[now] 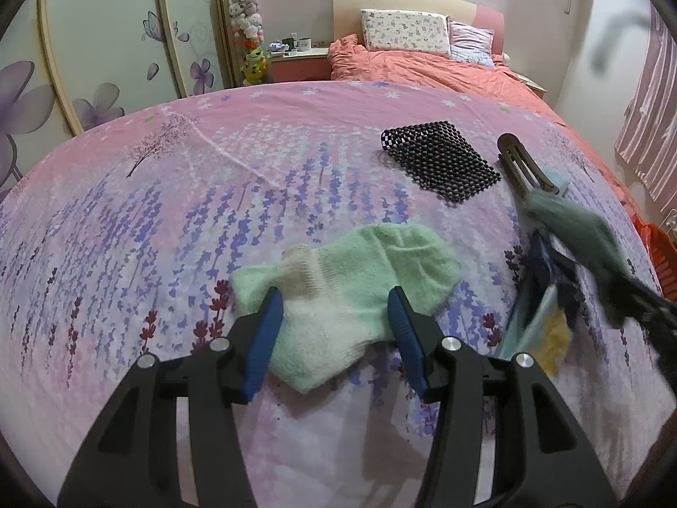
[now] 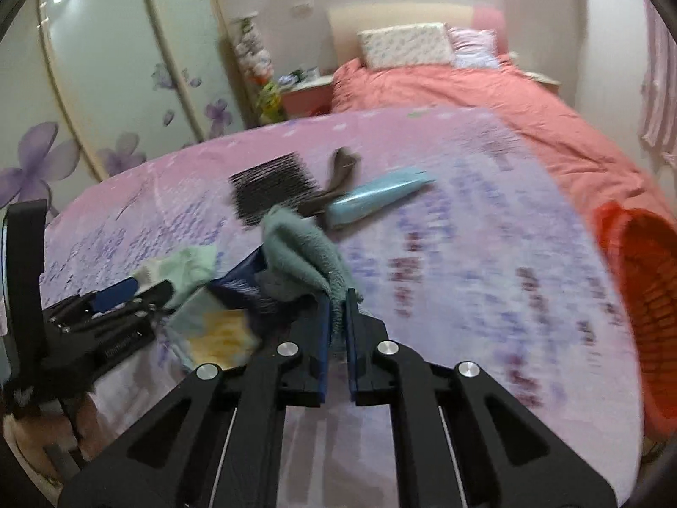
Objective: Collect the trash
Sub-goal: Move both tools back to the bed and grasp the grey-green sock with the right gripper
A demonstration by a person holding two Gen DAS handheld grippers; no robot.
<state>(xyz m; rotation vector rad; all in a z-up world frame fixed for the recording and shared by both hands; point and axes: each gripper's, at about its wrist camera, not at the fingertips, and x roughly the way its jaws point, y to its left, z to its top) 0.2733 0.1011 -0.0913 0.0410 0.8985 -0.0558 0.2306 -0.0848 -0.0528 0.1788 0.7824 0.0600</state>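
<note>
My left gripper (image 1: 336, 298) stands open low over the bed, its blue pads (image 1: 266, 317) either side of a pale green and white sock (image 1: 355, 279) that lies flat between them. My right gripper (image 2: 337, 296) is shut on a grey-green fluffy cloth (image 2: 302, 249), which is lifted off the sheet; the left wrist view shows this cloth (image 1: 579, 228) blurred at the right. Under it lie a dark blue wrapper (image 2: 239, 281) and a packet with yellow print (image 2: 220, 336). The left gripper (image 2: 139, 292) shows at the left of the right wrist view.
A black beaded mat (image 1: 440, 161), a brown hair clip (image 1: 520, 165) and a light blue tube (image 2: 376, 197) lie further up the pink lavender sheet (image 1: 169, 211). An orange basket (image 2: 647, 296) stands off the bed's right side. Salmon duvet (image 1: 423, 67) and pillows lie beyond.
</note>
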